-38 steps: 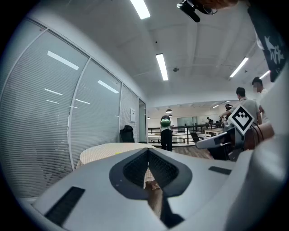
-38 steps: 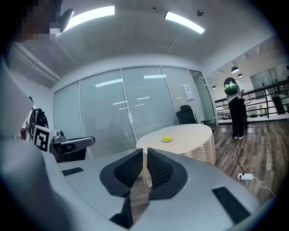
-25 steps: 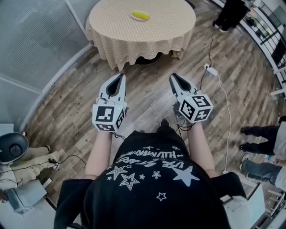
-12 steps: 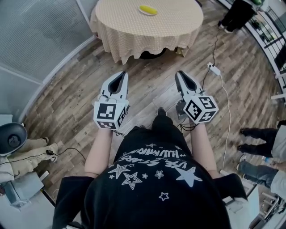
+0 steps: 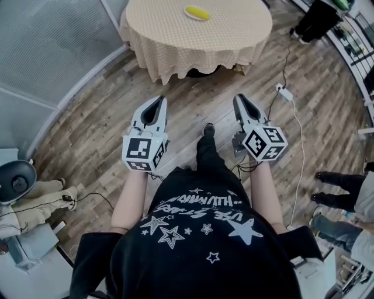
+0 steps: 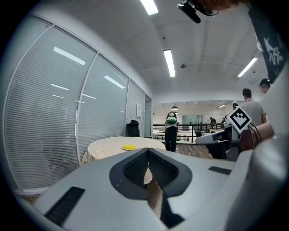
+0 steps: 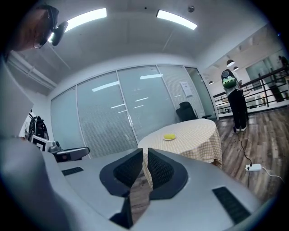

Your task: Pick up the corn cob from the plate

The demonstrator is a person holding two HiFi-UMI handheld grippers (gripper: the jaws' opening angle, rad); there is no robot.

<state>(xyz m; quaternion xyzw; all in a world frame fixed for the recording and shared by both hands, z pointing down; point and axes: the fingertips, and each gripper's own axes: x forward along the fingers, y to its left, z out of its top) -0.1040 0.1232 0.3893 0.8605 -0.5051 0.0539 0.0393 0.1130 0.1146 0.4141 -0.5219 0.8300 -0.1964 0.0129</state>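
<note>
1. Head view: the yellow corn cob (image 5: 197,12) lies on a small white plate (image 5: 188,8) at the far side of a round table under a beige checked cloth (image 5: 175,41), at the top edge of the picture; the left gripper (image 5: 158,100) and the right gripper (image 5: 239,97) are held side by side over the brown wood-plank floor (image 5: 193,93), both pointing at the table and well short of its draped edge; bare floor lies between the jaw tips and the cloth; a frosted glass wall (image 5: 52,52) runs along the left; a white power strip (image 5: 284,92) with its cable lies on the floor to the right of the right gripper; bystanders' legs (image 5: 342,187) stand at the right edge.

2. Left gripper view: its jaws are pressed together with nothing between them; above the tips the table (image 6: 108,146) shows ahead with the corn cob (image 6: 129,147) on top, apart from the gripper; the glass wall (image 6: 54,113) lines the left side; the right gripper (image 6: 221,137) juts in from the right; a person in dark clothes (image 6: 171,131) stands beyond the table.

3. Right gripper view: the jaws are closed and empty, only a hairline slit between the pads; the table (image 7: 194,140) stands ahead with the corn cob (image 7: 170,136) on it; open floor spreads to the right, where the power strip (image 7: 253,168) lies.
</note>
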